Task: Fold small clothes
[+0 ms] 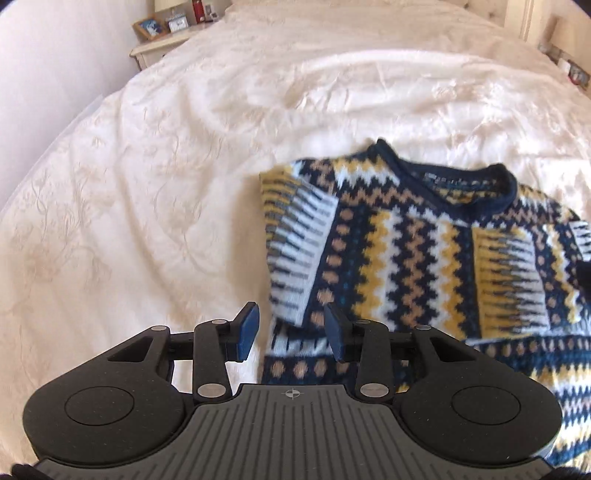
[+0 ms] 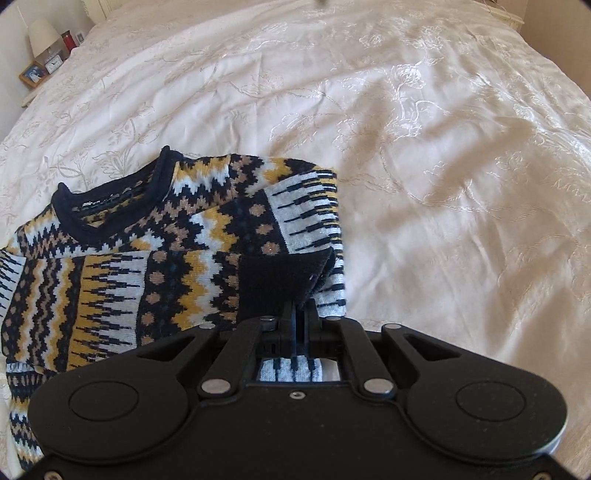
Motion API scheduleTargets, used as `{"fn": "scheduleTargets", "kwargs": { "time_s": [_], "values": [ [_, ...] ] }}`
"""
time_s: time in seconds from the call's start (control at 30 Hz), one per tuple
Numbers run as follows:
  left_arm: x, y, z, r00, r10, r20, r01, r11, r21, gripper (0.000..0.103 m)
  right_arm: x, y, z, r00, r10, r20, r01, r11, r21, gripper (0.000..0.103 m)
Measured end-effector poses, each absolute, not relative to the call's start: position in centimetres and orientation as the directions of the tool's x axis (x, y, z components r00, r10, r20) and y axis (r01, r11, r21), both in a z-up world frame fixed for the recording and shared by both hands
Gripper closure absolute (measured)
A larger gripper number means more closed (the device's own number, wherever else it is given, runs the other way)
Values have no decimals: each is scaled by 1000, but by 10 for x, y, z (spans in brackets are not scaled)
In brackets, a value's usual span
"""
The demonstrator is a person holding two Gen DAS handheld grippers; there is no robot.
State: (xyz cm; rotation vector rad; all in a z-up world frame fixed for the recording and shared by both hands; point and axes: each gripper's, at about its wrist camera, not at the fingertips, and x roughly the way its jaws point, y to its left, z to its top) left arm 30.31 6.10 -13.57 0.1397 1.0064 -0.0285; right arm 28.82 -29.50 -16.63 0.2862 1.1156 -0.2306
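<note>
A small knitted sweater [image 1: 399, 240] in navy, yellow, tan and white zigzags lies on the cream bedspread [image 1: 147, 184], neck away from me. Its left sleeve [image 1: 299, 251] is folded in over the body. My left gripper [image 1: 291, 332] stands open just above the sweater's left lower edge, nothing between its blue pads. In the right wrist view the sweater [image 2: 122, 266] fills the left half, and my right gripper [image 2: 298, 310] is shut on the right sleeve's navy cuff [image 2: 277, 280], holding it over the body.
The embroidered bedspread [image 2: 443, 166] stretches wide to the right and far side. A bedside table [image 1: 159, 44] at the far left carries a photo frame [image 1: 149, 27], a small clock [image 1: 177, 23] and a red bottle [image 1: 198, 10]. A lamp [image 2: 41, 35] stands there too.
</note>
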Motion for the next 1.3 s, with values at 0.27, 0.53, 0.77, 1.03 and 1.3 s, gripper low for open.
{"fn": "scheduleTargets", "kwargs": {
  "time_s": [0.27, 0.53, 0.77, 1.03, 1.3],
  "values": [
    [368, 38, -161, 551, 71, -831, 103, 983, 152, 65, 288, -306, -170, 432, -17, -902, 356, 922, 153, 91],
    [388, 81, -206, 441, 97, -892, 25, 992, 120, 56, 280, -318, -179, 410, -55, -911, 405, 906, 127, 67],
    [378, 96, -194, 443, 103, -891, -15, 994, 108, 56, 271, -330, -164, 449, -110, -887, 451, 885, 119, 66],
    [350, 106, -166, 458, 133, -879, -61, 991, 119, 57, 262, -312, -145, 527, -81, -846, 411, 896, 170, 36],
    [286, 109, -156, 451, 67, -890, 54, 993, 102, 45, 233, -272, -138, 539, -17, -842, 321, 928, 187, 9]
  ]
}}
